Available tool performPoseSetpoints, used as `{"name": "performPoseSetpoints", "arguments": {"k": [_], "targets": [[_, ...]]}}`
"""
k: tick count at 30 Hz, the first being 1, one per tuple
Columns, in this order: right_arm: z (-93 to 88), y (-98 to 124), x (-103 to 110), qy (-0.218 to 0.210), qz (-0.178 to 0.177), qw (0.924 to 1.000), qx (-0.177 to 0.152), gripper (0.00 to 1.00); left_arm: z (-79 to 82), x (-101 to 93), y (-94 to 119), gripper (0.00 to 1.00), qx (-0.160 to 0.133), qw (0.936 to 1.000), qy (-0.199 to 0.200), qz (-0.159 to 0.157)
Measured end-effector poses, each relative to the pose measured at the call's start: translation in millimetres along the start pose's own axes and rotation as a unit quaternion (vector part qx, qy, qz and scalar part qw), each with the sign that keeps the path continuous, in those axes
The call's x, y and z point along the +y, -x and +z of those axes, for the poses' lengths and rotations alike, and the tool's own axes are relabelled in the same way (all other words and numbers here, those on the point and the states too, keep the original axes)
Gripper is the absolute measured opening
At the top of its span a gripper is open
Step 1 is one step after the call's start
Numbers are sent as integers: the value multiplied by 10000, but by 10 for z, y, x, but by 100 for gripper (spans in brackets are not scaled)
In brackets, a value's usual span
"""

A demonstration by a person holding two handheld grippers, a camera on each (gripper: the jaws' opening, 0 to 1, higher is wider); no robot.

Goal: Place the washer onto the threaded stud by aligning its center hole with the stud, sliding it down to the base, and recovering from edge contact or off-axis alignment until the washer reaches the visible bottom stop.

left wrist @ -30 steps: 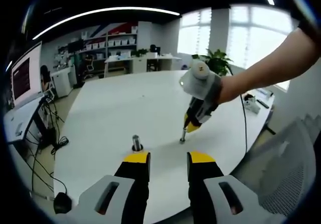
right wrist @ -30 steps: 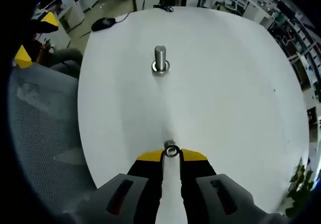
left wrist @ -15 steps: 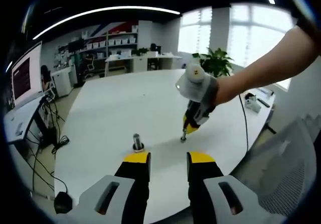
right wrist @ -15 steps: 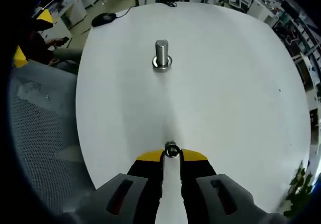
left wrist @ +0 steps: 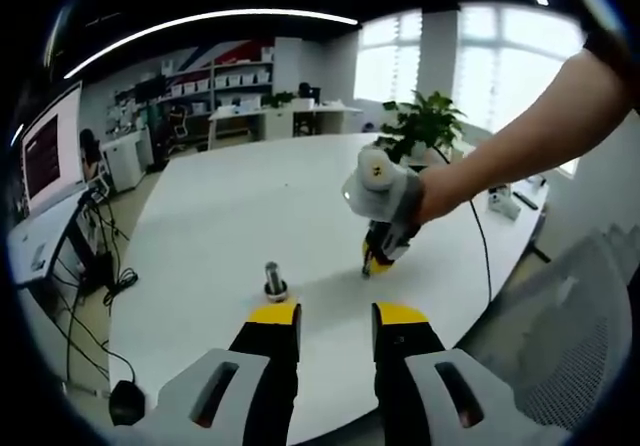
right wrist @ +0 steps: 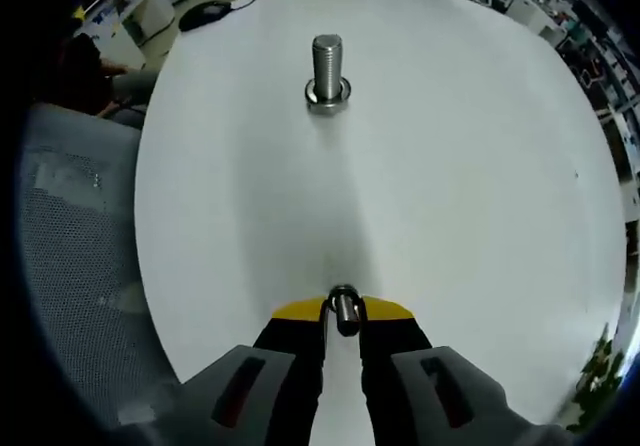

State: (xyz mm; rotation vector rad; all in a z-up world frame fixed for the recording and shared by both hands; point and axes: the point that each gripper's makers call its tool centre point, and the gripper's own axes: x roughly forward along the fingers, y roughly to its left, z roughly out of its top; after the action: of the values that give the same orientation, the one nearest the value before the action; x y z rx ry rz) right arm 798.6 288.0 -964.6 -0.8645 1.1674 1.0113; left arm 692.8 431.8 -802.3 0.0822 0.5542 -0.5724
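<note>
Two grippers work over one broad white table [right wrist: 480, 166], the largest thing here, with a grey mesh chair [right wrist: 70, 266] at its edge. Next in size is the left gripper [left wrist: 336, 316], seen in its own view hovering low over the near side of the table with its yellow-tipped jaws parted and nothing between them. The right gripper [right wrist: 343, 311] is pinched narrowly on the washer [right wrist: 345, 309]; in the left gripper view this gripper [left wrist: 375, 259], held by a person's hand [left wrist: 435, 188], points down at the table, and I cannot tell whether the tip touches the surface. The threaded stud [right wrist: 327, 64] stands upright on its flanged base, well apart from the washer and straight ahead of the right jaws; from the left side the stud [left wrist: 272, 279] sits just beyond the left jaw tip. Smallest is the washer itself, which appears turned nearly edge-on in the grip.

To do the carry well, I judge the washer should be lifted above the stud's top and levelled so its hole faces down. It should be centred over the stud's axis before lowering. If an edge catches the threads, back off slightly and re-centre rather than push. Release only once it rests on the base flange.
</note>
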Motion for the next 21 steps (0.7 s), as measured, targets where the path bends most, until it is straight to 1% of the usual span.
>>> {"name": "performPoseSetpoints", "arguments": {"k": [2, 5, 8, 10, 12, 15, 16, 19, 21], "targets": [[24, 5, 4, -117, 16, 9998, -134, 15, -2, -2, -1, 26, 5, 10000, 8, -8], [-6, 41, 8, -199, 16, 9997, -168, 18, -11, 1, 1, 26, 21, 10000, 17, -6], [-53, 119, 29, -214, -13, 9995, -211, 19, -16, 5, -1, 26, 36, 10000, 21, 3], [-68, 208, 44, -286, -40, 9990, -341, 19, -17, 3, -3, 26, 43, 10000, 12, 1], [-69, 338, 32, -311, -179, 9977, -566, 19, -12, 8, -3, 26, 33, 10000, 19, 11], [-98, 571, 66, -494, -326, 9931, -1008, 20, -9, 3, -5, 26, 18, 10000, 65, -6], [-152, 624, 90, -534, -335, 9927, -1029, 20, -13, -1, -5, 26, 27, 10000, 60, -14], [-289, 790, 145, -534, -522, 9890, -1278, 20, -4, -39, -10, 26, 13, 9999, 39, -93], [-388, 901, 172, -660, -658, 9844, -1493, 20, 5, -65, -14, 27, 11, 9999, 19, -135]]}}
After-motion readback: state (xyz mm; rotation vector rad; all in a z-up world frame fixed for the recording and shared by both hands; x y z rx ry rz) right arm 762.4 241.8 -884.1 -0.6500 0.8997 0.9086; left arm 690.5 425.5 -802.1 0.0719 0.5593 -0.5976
